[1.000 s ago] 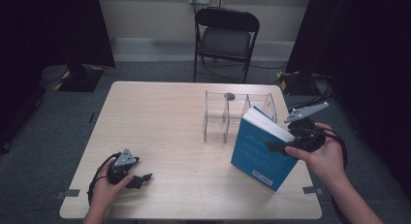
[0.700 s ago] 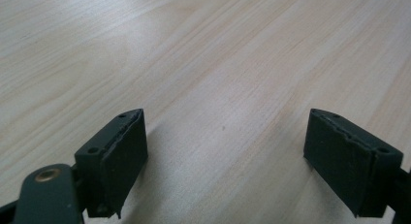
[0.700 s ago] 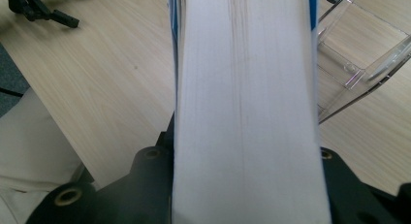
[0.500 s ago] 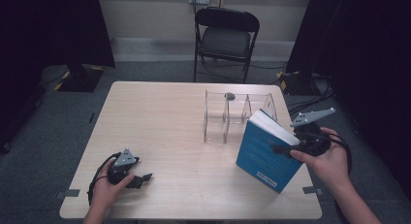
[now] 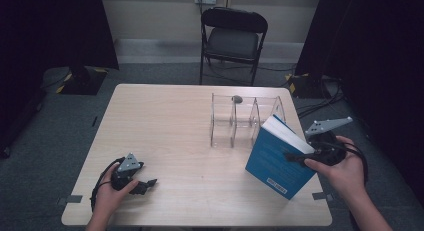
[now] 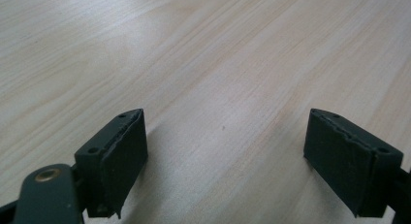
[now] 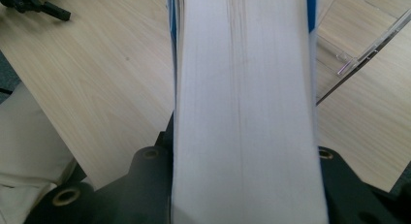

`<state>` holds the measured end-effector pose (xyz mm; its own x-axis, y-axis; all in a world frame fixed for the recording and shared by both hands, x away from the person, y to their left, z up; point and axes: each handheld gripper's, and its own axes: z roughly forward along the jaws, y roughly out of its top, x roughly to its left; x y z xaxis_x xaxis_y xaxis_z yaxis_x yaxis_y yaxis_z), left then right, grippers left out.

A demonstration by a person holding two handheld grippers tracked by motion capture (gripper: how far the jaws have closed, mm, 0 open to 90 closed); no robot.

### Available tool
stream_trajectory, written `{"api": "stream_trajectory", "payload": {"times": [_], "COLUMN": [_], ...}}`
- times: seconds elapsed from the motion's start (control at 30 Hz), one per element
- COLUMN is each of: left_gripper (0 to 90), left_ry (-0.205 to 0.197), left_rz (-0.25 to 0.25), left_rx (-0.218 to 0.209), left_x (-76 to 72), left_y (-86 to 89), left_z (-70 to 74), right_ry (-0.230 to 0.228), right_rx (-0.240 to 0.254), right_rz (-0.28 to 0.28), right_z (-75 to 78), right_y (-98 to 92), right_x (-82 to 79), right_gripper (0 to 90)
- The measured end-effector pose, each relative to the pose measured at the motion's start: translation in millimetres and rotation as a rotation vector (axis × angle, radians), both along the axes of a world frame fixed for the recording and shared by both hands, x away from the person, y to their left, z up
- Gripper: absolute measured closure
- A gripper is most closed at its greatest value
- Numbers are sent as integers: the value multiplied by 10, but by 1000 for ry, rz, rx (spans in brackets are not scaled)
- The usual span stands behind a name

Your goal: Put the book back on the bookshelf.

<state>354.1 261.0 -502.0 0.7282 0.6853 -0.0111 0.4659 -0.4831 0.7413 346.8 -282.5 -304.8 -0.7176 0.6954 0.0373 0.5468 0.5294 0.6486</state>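
A thick blue book (image 5: 277,158) stands tilted above the table's right front corner, held by my right gripper (image 5: 300,157), which is shut on it. In the right gripper view the white page edges of the book (image 7: 242,107) run up between the two jaws. A clear acrylic rack (image 5: 240,118) with upright dividers stands just behind the book. My left gripper (image 5: 142,185) rests on the wooden table (image 5: 165,121) near the front left, open, with bare wood between its pads (image 6: 123,158).
A black folding chair (image 5: 232,36) stands behind the table. Cables lie on the floor to the right. A small dark object (image 5: 236,98) sits at the rack's far edge. The person's light trouser leg (image 7: 29,146) is below the table edge.
The right hand has carried the book a little to the right and down, toward the table's front right corner. The left hand has stayed put.
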Motion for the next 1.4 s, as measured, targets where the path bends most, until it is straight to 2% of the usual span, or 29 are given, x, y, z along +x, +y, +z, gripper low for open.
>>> {"api": "stream_trajectory", "payload": {"times": [0.2,0.37,0.47,0.5,0.6,0.73,0.83,0.93,1.03,1.13,1.17,1.4], "left_gripper": [153,152,151,152,152,152,152,151,152,152,152,133], "left_ry": [-1,0,-2,0,-1,-1,-1,-1,-1,-1,-1,5], "left_rz": [0,-1,-1,-1,-1,0,-1,0,0,0,0,-10], "left_rx": [-1,0,-1,0,-1,-2,-1,-1,-2,-1,-2,-4], "left_x": [0,0,0,0,0,0,0,-1,-1,-1,-1,1], "left_y": [-1,-1,-1,-1,-1,-2,-1,-1,-2,-2,-2,-10], "left_z": [-1,0,-2,0,-1,-2,-2,-2,-2,-2,-2,-5], "right_ry": [-10,-46,-70,-71,-48,-43,-34,-25,-27,-28,-29,-43], "right_rx": [2,21,-17,-14,-23,-44,-39,-18,-18,-22,-23,-8], "right_rz": [12,22,33,40,51,41,45,19,7,-27,-55,-122], "right_z": [-5,-25,-8,3,5,-5,-7,-14,-14,-12,-10,-10], "right_y": [0,48,88,90,82,76,79,78,94,105,110,84], "right_x": [2,-8,12,29,61,77,71,55,29,-1,-24,-77], "right_gripper": [591,521,486,472,465,500,585,605,611,612,613,618]}}
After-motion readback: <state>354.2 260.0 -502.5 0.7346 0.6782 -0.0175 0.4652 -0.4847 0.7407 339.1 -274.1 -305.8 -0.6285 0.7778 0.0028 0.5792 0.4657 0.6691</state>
